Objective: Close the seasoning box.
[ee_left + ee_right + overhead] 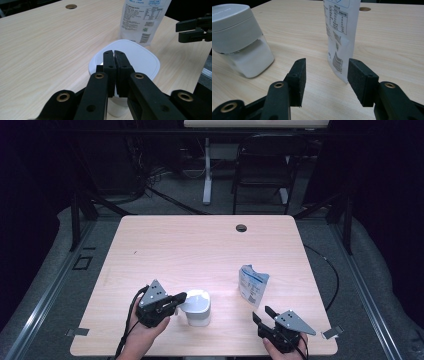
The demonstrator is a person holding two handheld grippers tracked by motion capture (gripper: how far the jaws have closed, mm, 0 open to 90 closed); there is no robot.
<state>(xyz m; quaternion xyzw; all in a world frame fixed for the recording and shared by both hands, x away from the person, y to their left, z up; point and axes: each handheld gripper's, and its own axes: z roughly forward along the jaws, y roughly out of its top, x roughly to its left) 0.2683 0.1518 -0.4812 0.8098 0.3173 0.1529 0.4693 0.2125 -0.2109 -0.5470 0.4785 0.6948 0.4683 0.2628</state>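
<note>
A white lidded container (196,307) with a clear lower body stands near the table's front edge. My left gripper (181,296) reaches it from the left. In the left gripper view its jaws (114,53) are pressed together over the near edge of the lid (140,57), and I see nothing between them. A white printed pouch (253,286) stands upright to the right of the container. My right gripper (262,312) sits near the front right, open; in the right gripper view (325,67) the pouch (339,32) stands just beyond its jaws, untouched, with the container (237,37) at left.
The light wooden table (200,245) has a round cable hole (241,227) near its far edge. A dark chair (262,165) and another table's leg stand beyond it. The table's front edge is close under both hands.
</note>
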